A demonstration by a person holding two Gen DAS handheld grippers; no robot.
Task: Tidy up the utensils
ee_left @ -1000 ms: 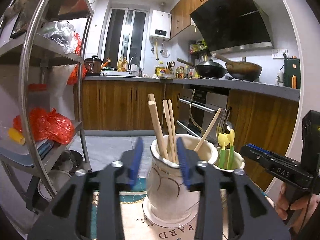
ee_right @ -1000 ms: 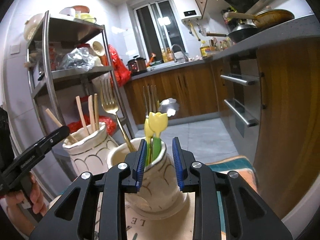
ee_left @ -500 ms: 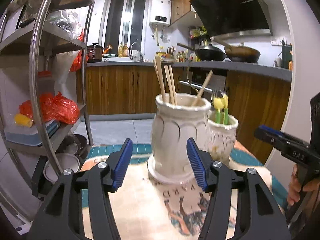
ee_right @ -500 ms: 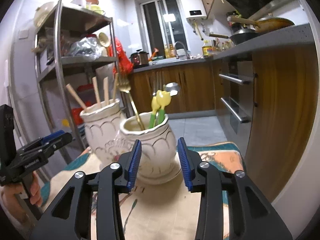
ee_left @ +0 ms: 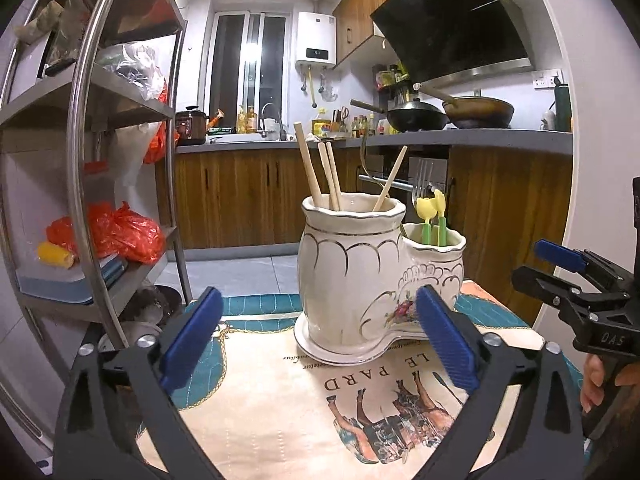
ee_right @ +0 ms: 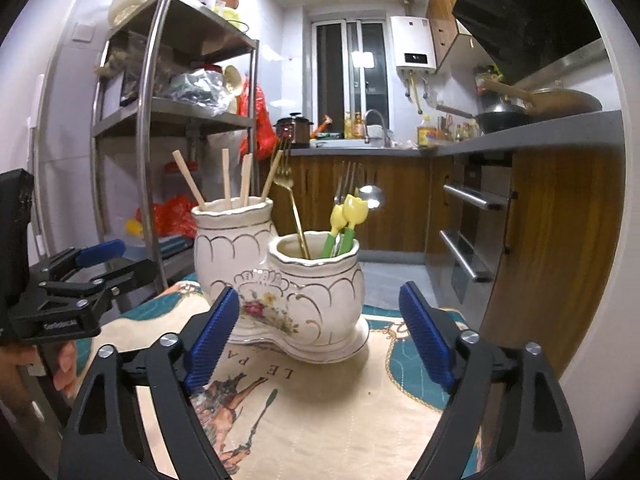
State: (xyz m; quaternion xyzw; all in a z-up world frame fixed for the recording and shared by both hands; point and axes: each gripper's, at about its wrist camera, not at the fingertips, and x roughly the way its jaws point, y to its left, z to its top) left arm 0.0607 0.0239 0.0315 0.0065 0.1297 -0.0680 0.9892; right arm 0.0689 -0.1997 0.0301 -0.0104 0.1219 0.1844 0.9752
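Double ceramic utensil holder [ee_left: 360, 280] sits upright on the printed tablecloth [ee_left: 280, 412], roughly mid-table, on its own shared base. Taller pot [ee_right: 234, 240] holds four wooden chopsticks [ee_left: 316, 172]; shorter pot [ee_right: 316, 276] holds a gold fork [ee_right: 286, 184], two green-handled yellow tulip utensils [ee_right: 346, 216], a steel fork and a spoon, all leaning on the rims. Left gripper [ee_left: 316, 344] is spread wide with nothing between the blue pads [ee_left: 192, 332]; holder base is just ahead, not touching. Right gripper [ee_right: 320, 340] is likewise released and empty, pads [ee_right: 424, 336] flanking the shorter pot from in front, apart from it. Bare cloth all around the holder; table edge is near on the cabinet side. Metal shelf rack [ee_left: 92, 160] with red bags stands close on the left, wood cabinets [ee_left: 240, 196] and oven front behind, counter with woks [ee_left: 448, 114] above. Versus a second ago: both grippers have backed off and dropped lower, jaws went from narrow over the pot mouths to fully spread; holder and contents are unchanged.
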